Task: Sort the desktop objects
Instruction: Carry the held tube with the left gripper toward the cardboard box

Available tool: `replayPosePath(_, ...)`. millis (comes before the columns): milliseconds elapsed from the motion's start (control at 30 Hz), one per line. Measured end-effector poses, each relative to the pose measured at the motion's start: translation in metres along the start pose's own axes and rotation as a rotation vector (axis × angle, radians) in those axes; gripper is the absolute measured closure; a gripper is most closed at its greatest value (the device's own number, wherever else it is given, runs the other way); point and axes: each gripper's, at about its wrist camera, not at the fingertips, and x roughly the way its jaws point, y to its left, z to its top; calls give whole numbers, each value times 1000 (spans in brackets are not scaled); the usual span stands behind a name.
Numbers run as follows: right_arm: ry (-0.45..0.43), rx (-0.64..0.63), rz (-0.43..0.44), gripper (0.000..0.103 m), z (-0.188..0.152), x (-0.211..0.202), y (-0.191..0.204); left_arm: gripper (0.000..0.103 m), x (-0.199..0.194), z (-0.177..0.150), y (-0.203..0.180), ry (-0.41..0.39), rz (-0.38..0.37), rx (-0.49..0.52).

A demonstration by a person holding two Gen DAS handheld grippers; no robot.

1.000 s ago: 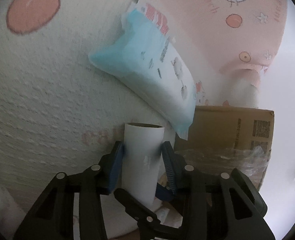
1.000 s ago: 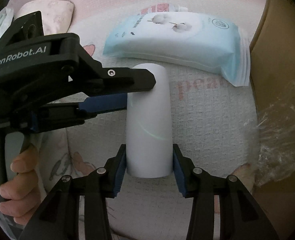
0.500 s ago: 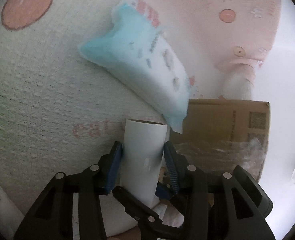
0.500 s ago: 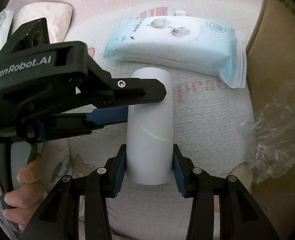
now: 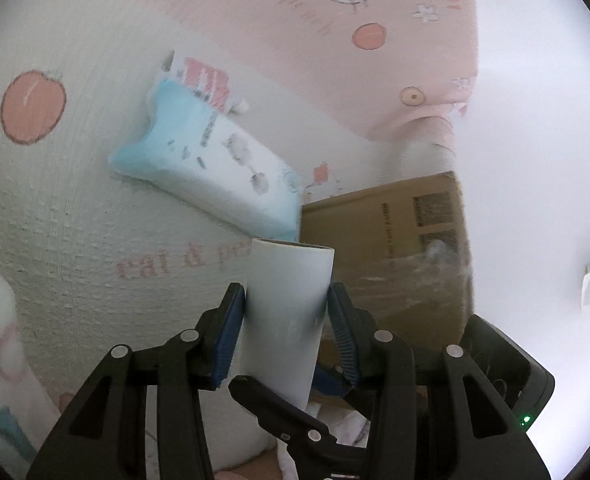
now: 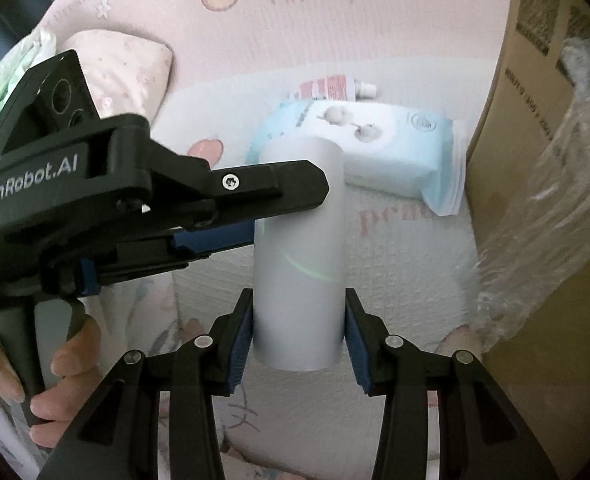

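Observation:
A white paper roll is held in the air by both grippers at once. My left gripper is shut on its side; in the right wrist view it reaches in from the left. My right gripper is shut on the roll's near end. Beyond it a blue pack of wipes lies on the blanket, with a red and white tube behind it.
A cardboard box with clear plastic wrap stands to the right of the roll. The surface is a soft white and pink blanket. A pink pillow lies at the far left.
Both grippers have lifted the roll together, away from the blanket. The wipes pack and box now appear farther off and lower in both views. Both grips stay the same.

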Motion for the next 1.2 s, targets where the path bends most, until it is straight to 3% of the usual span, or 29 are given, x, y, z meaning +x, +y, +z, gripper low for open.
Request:
replayPosePath(267,-111,-83,-30,63,-3,-44,24,56,-31,0,-54,-73,-13,102)
replayPosePath(600,-256,-82,-17,63,2,-124,-13,56,-50,6,-134,-123,4,246)
replayPosePath(900,-313,-36,-33,63,-7,-160,-41,56,-33,5,-188,-105,10,356)
replayPosePath(1200,-379,-12,-76,63,21,-184,-80,56,-3,15,-241,-89,-31,405)
